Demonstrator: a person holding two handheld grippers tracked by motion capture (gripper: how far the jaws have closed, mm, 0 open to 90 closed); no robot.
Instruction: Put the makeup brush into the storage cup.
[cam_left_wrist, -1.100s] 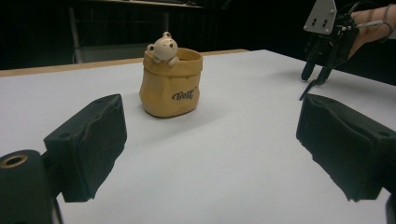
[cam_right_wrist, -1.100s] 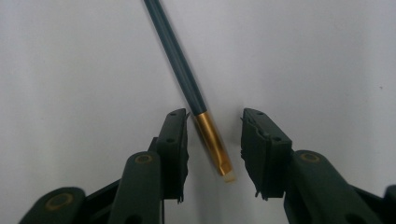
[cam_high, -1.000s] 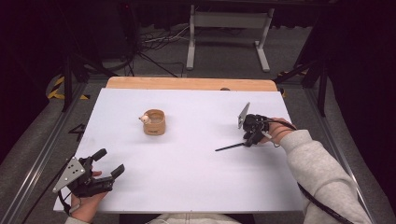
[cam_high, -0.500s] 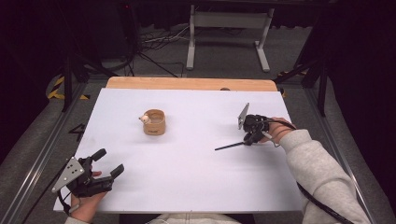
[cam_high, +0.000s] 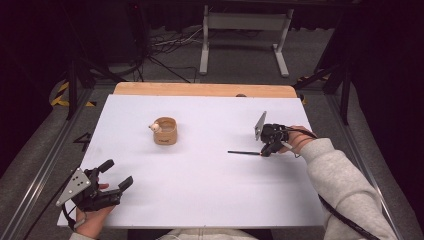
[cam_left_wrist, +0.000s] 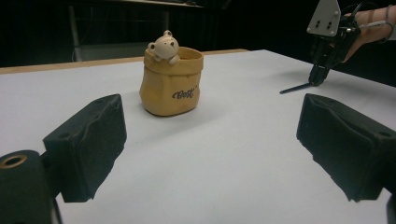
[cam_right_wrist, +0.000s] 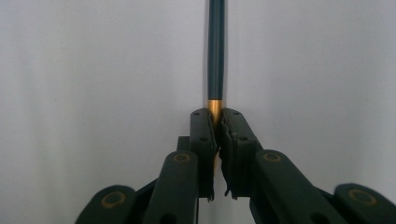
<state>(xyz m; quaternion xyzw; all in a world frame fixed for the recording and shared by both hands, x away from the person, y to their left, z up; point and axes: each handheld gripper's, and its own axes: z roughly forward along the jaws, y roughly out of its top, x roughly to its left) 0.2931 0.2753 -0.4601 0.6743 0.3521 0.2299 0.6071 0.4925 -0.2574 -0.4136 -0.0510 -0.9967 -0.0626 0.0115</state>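
Right gripper (cam_high: 266, 150), right of middle in the high view, pinching the gold end of a thin dark pencil (cam_high: 244, 152) lying flat on the white worktop (cam_high: 210, 200). Jaws just been closing on it. Left gripper (cam_high: 116, 175), lower left, spread wide, holding nothing. Such a small end grip: could let the pencil droop, twist or slip out when lifted toward the bear cup (cam_high: 165, 131)
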